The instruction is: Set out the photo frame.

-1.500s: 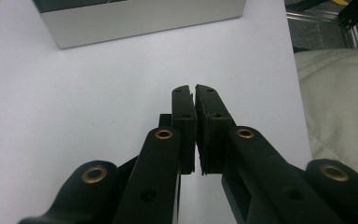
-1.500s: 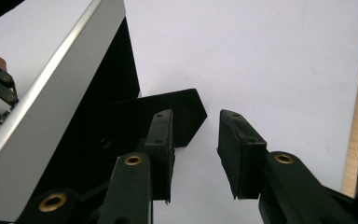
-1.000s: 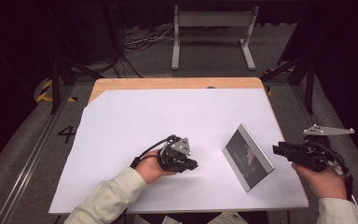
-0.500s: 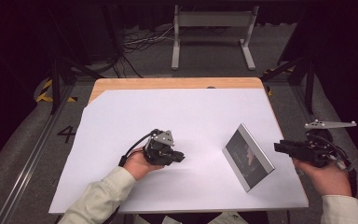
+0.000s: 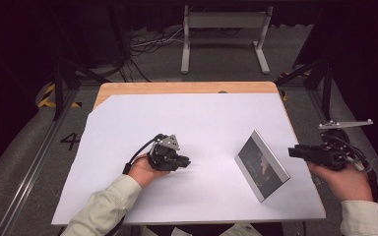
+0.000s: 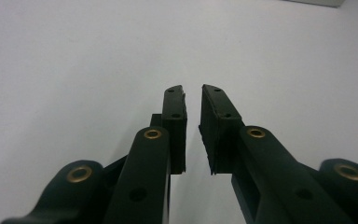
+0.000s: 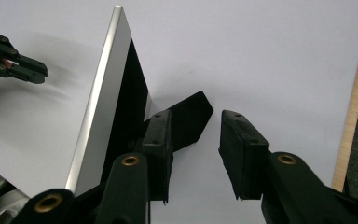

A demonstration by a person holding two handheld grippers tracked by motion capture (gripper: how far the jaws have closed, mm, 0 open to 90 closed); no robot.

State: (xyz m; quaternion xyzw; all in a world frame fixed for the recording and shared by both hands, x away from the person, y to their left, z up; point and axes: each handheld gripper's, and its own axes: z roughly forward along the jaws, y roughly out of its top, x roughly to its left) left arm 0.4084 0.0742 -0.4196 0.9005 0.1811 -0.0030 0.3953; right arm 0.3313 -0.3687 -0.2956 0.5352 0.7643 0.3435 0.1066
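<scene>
Across the whole tabletop: white sheet, wooden far edge bare. Right of centre, near the near edge: silver-framed picture frame, propped tilted on a black back stand, dark face toward the left. Just off the right edge, beside the frame: right gripper, jaws apart, nothing between, left jaw close to the stand. Left of centre, well apart from the frame: left gripper, jaws just opening to a narrow gap, nothing between, white sheet beneath.
</scene>
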